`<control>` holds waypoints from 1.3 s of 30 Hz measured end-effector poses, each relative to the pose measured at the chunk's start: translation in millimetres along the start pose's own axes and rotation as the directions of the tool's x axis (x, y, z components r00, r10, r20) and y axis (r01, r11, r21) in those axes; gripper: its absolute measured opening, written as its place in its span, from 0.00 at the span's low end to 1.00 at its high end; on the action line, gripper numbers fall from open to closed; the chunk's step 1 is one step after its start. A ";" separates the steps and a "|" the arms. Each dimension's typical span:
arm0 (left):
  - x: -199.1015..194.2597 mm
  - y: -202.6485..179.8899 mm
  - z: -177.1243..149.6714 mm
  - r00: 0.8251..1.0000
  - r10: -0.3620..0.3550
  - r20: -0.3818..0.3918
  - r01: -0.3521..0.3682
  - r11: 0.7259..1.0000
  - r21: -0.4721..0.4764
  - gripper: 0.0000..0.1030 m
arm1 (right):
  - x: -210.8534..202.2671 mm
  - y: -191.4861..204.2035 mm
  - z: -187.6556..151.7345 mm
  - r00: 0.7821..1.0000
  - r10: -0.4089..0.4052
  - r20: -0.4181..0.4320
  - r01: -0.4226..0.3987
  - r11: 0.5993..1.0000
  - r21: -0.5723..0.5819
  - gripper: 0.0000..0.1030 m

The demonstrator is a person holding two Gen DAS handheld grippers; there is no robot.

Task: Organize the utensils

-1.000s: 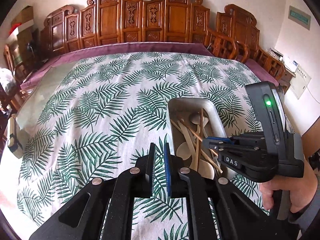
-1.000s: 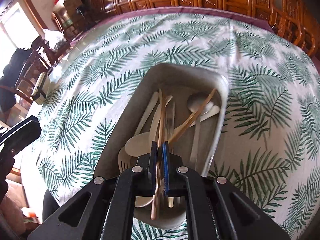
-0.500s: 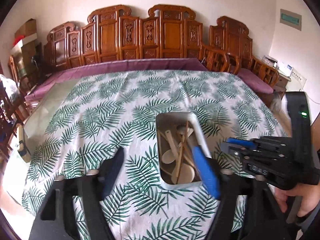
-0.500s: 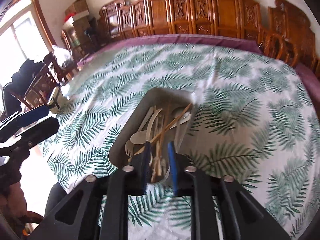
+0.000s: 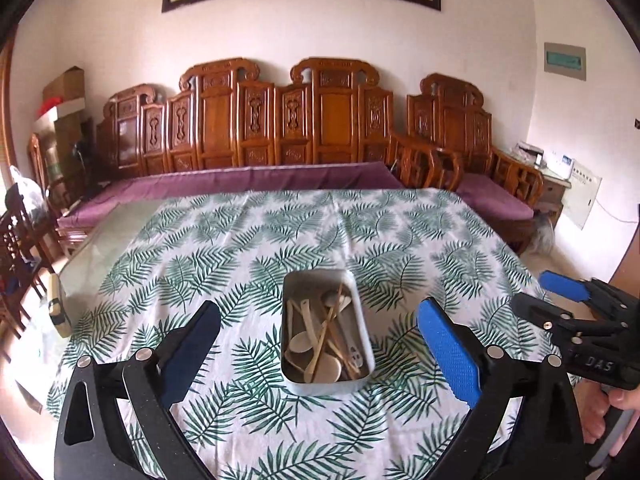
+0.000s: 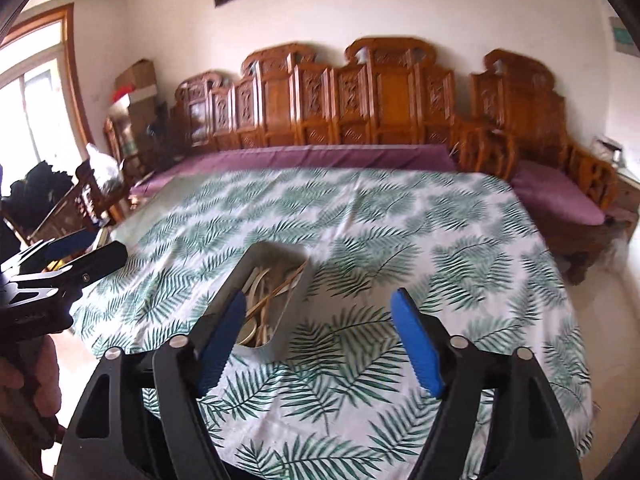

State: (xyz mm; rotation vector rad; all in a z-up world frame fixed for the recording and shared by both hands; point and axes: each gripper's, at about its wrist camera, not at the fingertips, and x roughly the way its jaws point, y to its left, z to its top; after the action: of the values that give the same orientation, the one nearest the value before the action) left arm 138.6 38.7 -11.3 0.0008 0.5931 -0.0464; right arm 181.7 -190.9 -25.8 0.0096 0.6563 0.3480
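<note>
On my left wrist view, the left gripper (image 5: 320, 344) has its blue-padded black jaws spread wide and still opening, with nothing between the pads. Beyond them, framed in the gap, the white rectangular plastic tray (image 5: 362, 320) lies flat on the white tablecloth printed with green palm fronds (image 5: 224, 248), near the table's close edge. In it lie the pale spoons and wooden chopsticks (image 5: 324, 340), heaped and crossing one another. At the right edge I see the right gripper (image 5: 568, 300), held by a hand (image 5: 624, 398), clear of the tray. On my right wrist view, which is somewhat blurred, the right gripper's jaws are likewise opening and hold nothing. The tray sits left of centre, partly behind the left finger (image 6: 218, 340). The left gripper shows at the far left, off the table.
</note>
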 end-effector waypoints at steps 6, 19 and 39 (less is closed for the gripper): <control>-28.7 -13.0 1.0 0.999 0.013 0.044 -0.014 1.000 0.019 0.93 | -44.1 -10.1 -2.6 0.993 -0.069 0.097 0.068 0.998 0.020 0.97; -48.8 -20.5 0.2 0.997 0.031 0.066 -0.033 0.999 0.021 0.93 | -78.1 -8.6 -6.3 0.983 -0.091 0.157 0.086 0.996 0.035 0.97; -51.9 -28.2 -3.7 0.996 0.038 0.076 -0.041 0.999 0.026 0.93 | -84.6 -8.3 -9.1 0.981 -0.091 0.168 0.085 0.995 0.047 0.97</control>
State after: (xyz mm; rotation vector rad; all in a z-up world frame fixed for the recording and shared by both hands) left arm 92.3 12.9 15.0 0.0376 0.5165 -0.0161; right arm 116.6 -226.7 16.4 0.0471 0.4924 0.2457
